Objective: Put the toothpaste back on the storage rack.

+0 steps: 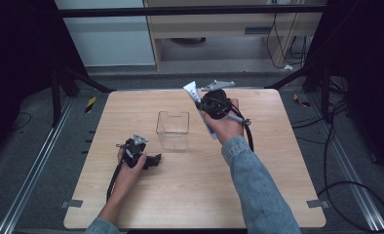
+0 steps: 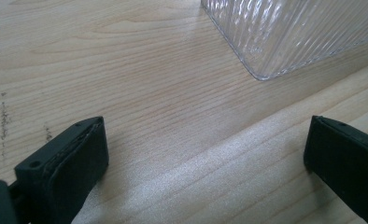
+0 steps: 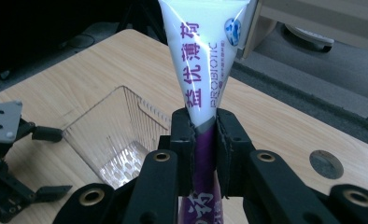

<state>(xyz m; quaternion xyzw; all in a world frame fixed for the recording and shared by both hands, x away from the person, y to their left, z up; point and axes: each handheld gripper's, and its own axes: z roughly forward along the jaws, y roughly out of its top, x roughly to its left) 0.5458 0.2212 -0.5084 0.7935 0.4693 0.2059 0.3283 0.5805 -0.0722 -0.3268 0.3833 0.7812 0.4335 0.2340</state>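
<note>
A clear ribbed plastic bin (image 1: 172,129) stands upright on the wooden bench (image 1: 258,165), and through its open top nothing can be seen inside. It sits between the two hand-held grippers, just ahead of the left hand-held gripper (image 1: 153,159) and below and to the side of the right hand-held gripper (image 1: 200,105). In the left gripper view a corner of the bin (image 2: 285,32) lies just beyond the jaws, which stand wide apart over bare wood with nothing between them. The right hand-held gripper (image 3: 204,135) is raised off the bench, its jaws clamped on a white and purple toothpaste tube (image 3: 205,60) near its middle, the flat crimped end pointing up and away. In the right gripper view the bin (image 3: 121,135) and the left hand-held gripper (image 3: 51,163) lie to the left of the tube.
</note>
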